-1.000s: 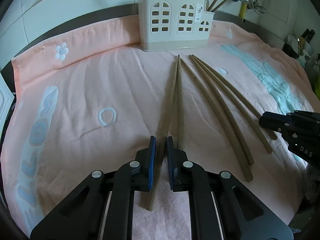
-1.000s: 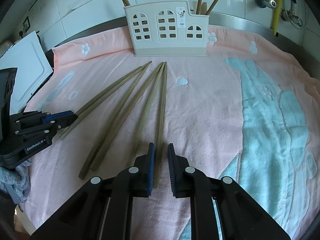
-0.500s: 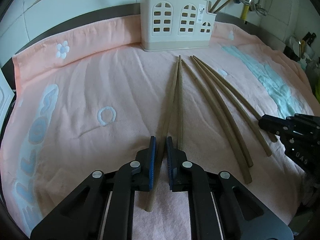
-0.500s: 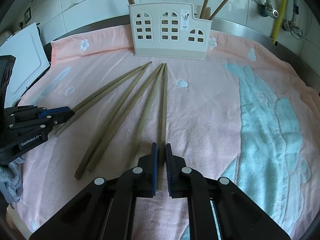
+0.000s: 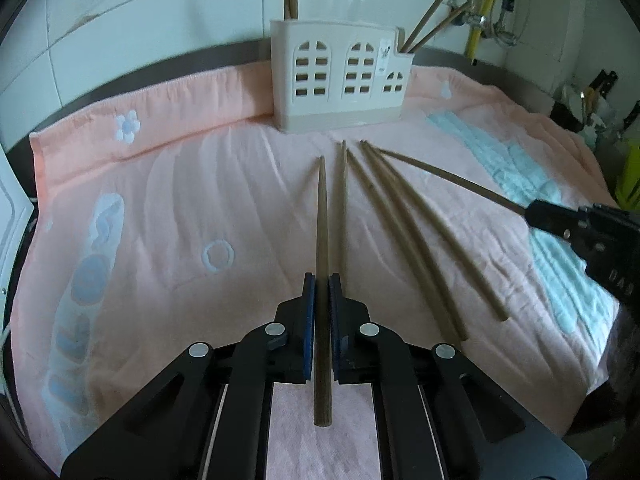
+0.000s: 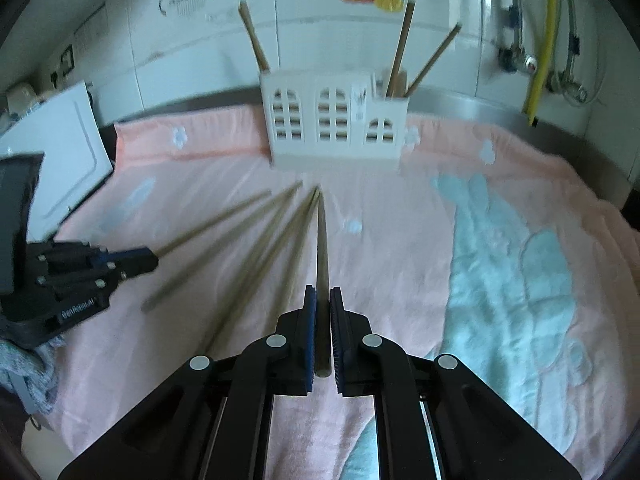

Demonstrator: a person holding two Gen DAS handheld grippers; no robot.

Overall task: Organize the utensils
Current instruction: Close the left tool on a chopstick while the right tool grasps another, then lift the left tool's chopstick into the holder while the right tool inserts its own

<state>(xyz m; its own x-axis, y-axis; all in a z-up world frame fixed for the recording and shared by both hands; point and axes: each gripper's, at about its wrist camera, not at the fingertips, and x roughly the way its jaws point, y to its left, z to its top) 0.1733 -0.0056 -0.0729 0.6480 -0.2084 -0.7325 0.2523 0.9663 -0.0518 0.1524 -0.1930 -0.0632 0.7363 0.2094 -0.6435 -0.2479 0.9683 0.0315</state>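
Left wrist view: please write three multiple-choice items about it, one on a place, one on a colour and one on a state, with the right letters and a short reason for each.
1. Where does the utensil holder stand?
A. at the far end of the towel, before the tiled wall
B. at the near edge, beside the jaws
C. on its side in the middle of the towel

2. What is the main colour of the towel?
A. green
B. pink
C. grey

3. What is the state of the left gripper?
A. open and empty
B. shut on a spoon
C. shut on a chopstick

Answers:
1 A: it stands upright at the far end, close to the wall.
2 B: the cloth is pink with pale blue figures.
3 C: the jaws press both sides of one chopstick.
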